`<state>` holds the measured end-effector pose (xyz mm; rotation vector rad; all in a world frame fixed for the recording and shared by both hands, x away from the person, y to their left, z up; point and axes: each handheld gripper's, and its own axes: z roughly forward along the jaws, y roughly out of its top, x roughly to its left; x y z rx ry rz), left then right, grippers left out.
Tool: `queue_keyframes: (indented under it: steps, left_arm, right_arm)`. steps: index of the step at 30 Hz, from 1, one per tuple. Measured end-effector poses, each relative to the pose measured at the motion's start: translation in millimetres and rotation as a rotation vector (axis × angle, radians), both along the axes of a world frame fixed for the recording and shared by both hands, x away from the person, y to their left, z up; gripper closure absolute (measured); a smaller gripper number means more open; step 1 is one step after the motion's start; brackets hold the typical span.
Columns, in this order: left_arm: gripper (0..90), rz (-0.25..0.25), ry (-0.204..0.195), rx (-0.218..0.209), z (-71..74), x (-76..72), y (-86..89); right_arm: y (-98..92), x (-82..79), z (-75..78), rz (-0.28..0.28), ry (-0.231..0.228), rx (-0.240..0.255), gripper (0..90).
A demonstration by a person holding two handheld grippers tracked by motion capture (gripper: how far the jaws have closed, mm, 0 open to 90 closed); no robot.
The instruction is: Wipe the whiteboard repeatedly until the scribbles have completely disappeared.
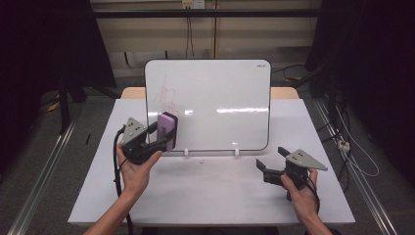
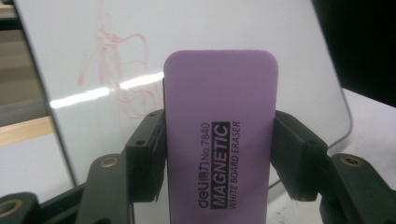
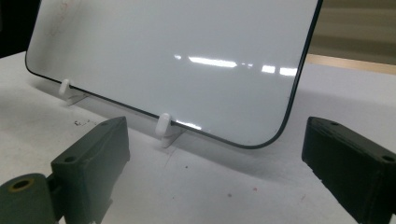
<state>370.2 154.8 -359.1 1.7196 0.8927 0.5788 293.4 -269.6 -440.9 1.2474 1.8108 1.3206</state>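
1. high view. the left tool point(image 1: 164, 133), at lower left of centre, is clenched on a purple eraser point(image 1: 167, 129) held upright, long axis vertical. the eraser stands in front of the lower left part of the whiteboard point(image 1: 220, 98), which leans upright on two white clips at the far side of the tabletop point(image 1: 205, 191). the red scribble point(image 1: 166, 95) lies above the eraser, toward the upper left of the board; the coming wipe would likely run upward from here. the left hand point(image 1: 134, 171) is by far the nearer one to the marks. the right tool point(image 1: 271, 159), at lower right, hangs over the tabletop, well apart from the board's lower right corner.

2. left gripper view. the eraser point(image 2: 219, 144) fills the centre, its side edges pinched between the two black jaws, printed label reading up its length. the scribble point(image 2: 114, 70) shows in the upper left of the frame, above and left of the eraser's top edge, on the whiteboard point(image 2: 289, 56) behind. whether the felt face already touches the board cannot be told.

3. right gripper view. the jaws stand wide apart at lower left and lower right, released, with nothing between them. beyond them the whiteboard point(image 3: 177, 46) rests on a white clip point(image 3: 164, 127), and the bare tabletop point(image 3: 224, 186) shows small specks.
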Motion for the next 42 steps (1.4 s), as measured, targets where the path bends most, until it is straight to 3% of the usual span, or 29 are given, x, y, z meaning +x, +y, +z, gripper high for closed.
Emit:
queue_keyframes:
  steps: [7, 19, 30, 42]
  left_arm:
    - [41.3, 0.045, -0.041, 0.051, 11.6, 2.6, 7.0]
    - [41.3, 0.097, -0.075, 0.138, 30.1, 14.9, 18.4]
    - [41.3, 0.135, -0.099, 0.239, 33.0, 36.6, 10.7]
    - [41.4, 0.19, -0.124, 0.306, 43.2, 61.4, -1.2]
  right_arm:
    - [2.9, -1.8, -4.6, 0.025, 0.014, -0.015, 7.2]
    - [-4.6, -0.2, -1.4, -0.004, 0.004, 0.003, 7.2]
    - [-3.1, 1.1, -3.8, 0.01, 0.007, 0.007, 7.2]
    - [-2.7, 3.1, -3.7, 0.007, 0.011, 0.004, 7.2]
